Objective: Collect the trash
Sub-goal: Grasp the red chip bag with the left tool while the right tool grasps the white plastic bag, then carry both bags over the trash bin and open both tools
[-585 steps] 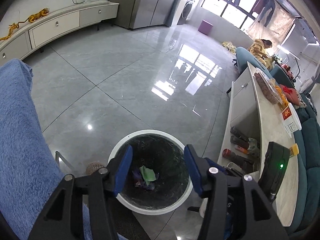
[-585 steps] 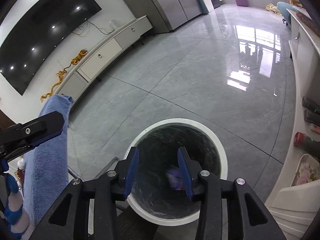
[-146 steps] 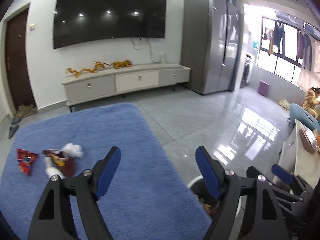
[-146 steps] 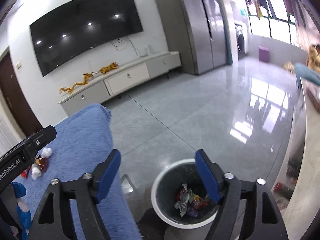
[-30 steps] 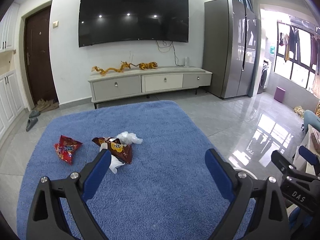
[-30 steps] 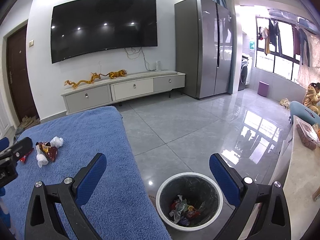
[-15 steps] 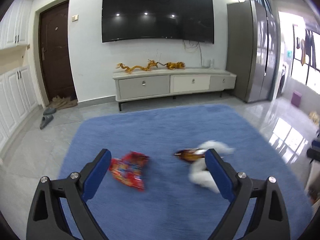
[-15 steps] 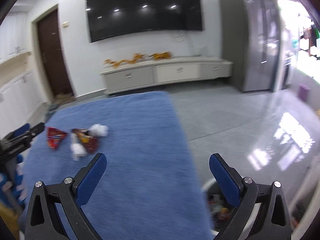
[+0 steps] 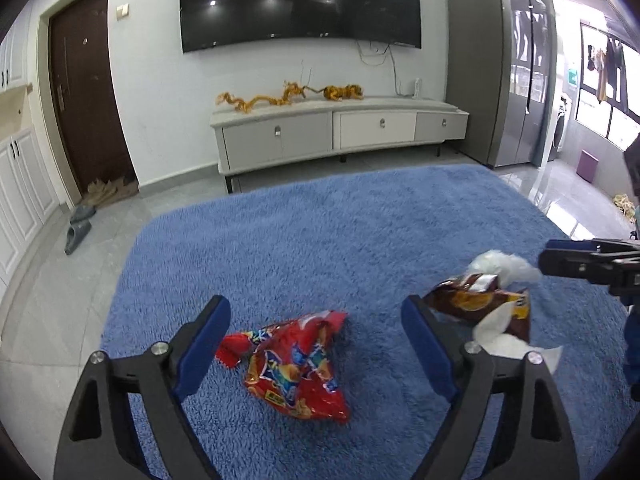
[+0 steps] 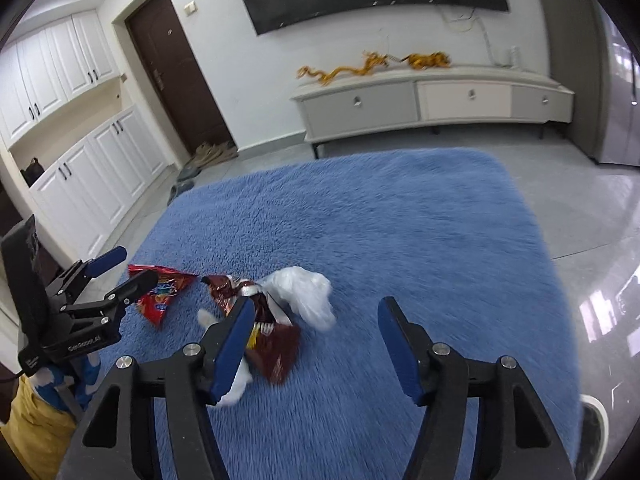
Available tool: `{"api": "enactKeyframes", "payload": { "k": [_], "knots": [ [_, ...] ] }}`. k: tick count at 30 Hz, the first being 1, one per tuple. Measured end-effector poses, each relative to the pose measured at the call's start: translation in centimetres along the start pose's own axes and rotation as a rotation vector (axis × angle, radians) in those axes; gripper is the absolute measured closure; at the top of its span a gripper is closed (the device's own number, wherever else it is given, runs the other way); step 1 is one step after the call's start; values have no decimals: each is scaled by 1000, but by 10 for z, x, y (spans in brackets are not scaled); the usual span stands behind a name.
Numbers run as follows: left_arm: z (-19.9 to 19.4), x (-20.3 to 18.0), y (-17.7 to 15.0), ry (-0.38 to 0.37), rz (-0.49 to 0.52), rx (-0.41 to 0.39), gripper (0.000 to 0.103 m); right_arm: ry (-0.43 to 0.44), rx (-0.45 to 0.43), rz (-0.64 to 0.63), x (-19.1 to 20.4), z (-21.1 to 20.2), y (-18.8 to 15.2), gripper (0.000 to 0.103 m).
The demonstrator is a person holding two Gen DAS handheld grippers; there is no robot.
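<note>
A red snack bag [image 9: 298, 364] lies on the blue rug [image 9: 340, 232]. My left gripper [image 9: 316, 344] is open and empty, its jaws either side of the bag, a little above it. To the right lie a brown snack bag [image 9: 476, 304], a white plastic wad [image 9: 500, 266] and white tissue [image 9: 504, 338]. In the right wrist view my right gripper [image 10: 316, 340] is open and empty above the rug, just right of the brown bag [image 10: 268, 332] and the white wad [image 10: 306, 290]. The red bag [image 10: 160, 290] and the left gripper [image 10: 108, 276] show at the left.
A low TV cabinet [image 9: 340, 132] stands against the far wall under a TV [image 9: 300, 0]. Grey slippers [image 9: 78, 228] lie by the brown door [image 9: 88, 92]. The white bin's rim [image 10: 596, 408] shows at the right wrist view's lower right, on grey tile floor [image 10: 592, 216].
Both grippers have swung left, away from the bin, and come closer to the trash. The red bag now lies between my left jaws. The brown bag sits nearer my right gripper.
</note>
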State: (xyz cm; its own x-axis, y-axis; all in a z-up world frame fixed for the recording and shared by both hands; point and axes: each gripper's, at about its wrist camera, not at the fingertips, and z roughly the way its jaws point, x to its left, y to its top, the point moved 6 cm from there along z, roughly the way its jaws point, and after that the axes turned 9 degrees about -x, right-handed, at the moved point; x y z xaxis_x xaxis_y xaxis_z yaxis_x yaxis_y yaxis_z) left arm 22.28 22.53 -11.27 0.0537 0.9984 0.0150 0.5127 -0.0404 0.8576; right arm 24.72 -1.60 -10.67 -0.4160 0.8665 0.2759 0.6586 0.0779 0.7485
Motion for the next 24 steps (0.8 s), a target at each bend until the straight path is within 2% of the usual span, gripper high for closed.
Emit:
{"api": "enactKeyframes", "payload": {
  "k": [2,5,7,9,16,24],
  "knots": [
    [5,3,-4,-6,-14,17,20,2,25,-3,1,20,-2,41],
    [15,6,-11,-17,-37,55,33,6,48,4,0,38,-5,44],
    [19,8,-12,-17,-41,68,45,11,62,9,0,43,-7,52],
    [21,10,-12,-20,-57,75,52,10,70,-6,1,43,-11,68],
    [12,13,-19,-18,-83,93,79,-34,42,-24,-7,16,-19,71],
    [-25,19,-19,-33,-130,63,85,-125,-8,-5,-39,-50,-34,71]
  ]
}}
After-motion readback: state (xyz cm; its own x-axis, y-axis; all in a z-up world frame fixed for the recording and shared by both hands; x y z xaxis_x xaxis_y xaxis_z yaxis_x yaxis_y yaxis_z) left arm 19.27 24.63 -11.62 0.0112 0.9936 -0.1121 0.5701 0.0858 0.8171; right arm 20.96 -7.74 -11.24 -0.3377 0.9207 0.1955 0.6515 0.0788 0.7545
